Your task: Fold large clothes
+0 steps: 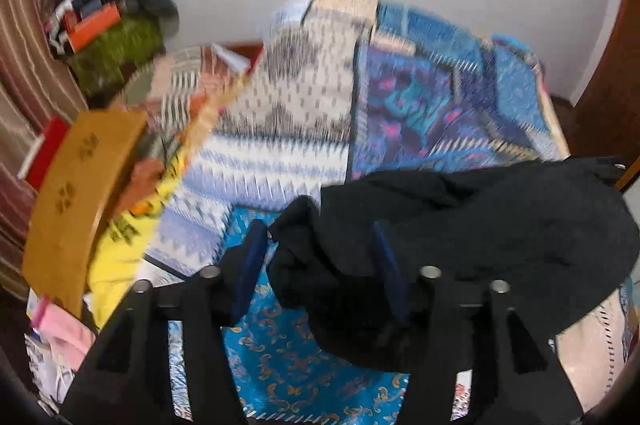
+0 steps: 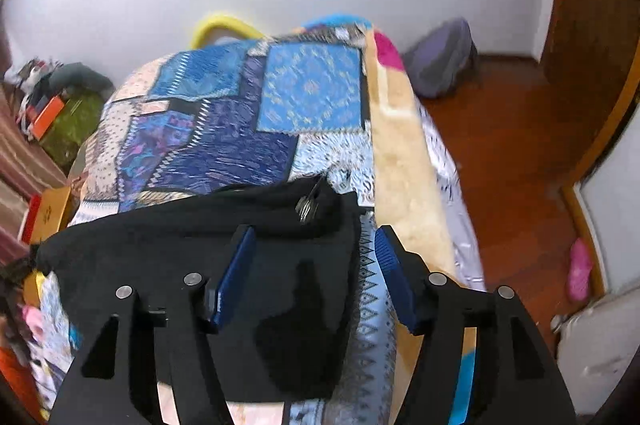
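A black garment (image 1: 480, 225) lies on a bed covered with a blue patchwork cover (image 1: 420, 105). In the left wrist view my left gripper (image 1: 320, 229) is open, with a bunched corner of the garment lying between its blue fingers (image 1: 250, 265). In the right wrist view the same garment (image 2: 200, 237) spreads across the bed's near end, with a metal clasp (image 2: 308, 205) at its far right corner. My right gripper (image 2: 316, 237) is open above the garment's right edge, its left finger (image 2: 236, 273) over the cloth and its right finger over the cover (image 2: 312, 93).
A wooden headboard piece (image 1: 80, 193) and yellow cloth (image 1: 116, 261) lie left of the bed. A cluttered pile with a green bag (image 1: 116, 53) stands at the far left. A grey backpack (image 2: 444, 61) and wooden floor (image 2: 500, 145) are on the right.
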A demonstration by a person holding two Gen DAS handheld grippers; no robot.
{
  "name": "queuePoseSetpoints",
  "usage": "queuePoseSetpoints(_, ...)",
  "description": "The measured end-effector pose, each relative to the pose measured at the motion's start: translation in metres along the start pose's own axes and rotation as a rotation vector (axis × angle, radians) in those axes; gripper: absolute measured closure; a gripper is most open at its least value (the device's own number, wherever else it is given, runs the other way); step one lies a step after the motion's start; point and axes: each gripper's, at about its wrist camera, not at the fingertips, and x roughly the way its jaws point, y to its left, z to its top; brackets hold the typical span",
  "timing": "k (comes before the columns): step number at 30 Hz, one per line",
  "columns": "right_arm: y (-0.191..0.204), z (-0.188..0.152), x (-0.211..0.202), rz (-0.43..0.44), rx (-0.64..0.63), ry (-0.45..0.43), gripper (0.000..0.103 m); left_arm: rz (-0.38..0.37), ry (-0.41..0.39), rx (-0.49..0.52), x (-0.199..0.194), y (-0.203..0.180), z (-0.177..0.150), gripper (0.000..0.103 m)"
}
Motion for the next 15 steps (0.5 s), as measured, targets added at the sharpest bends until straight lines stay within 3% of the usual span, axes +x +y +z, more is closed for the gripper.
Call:
queuePoseSetpoints(4,0.028,-0.005,-0.032,0.003,-0.084,-0.060,0.044,-0.068,-0.086,0.025,-0.046,-0.016,0.002,0.035)
queuePoseSetpoints(8,0.059,-0.011,-0.050,0.044,-0.151,-0.101,0.042,-0.138,-0.115,0.068,-0.066,-0.046,-0.001,0.030)
queuePoseSetpoints(15,0.104,-0.025,-0.044,0.101,-0.221,-0.109,0.041,-0.253,-0.075,0.131,-0.053,-0.106,-0.020,0.030)
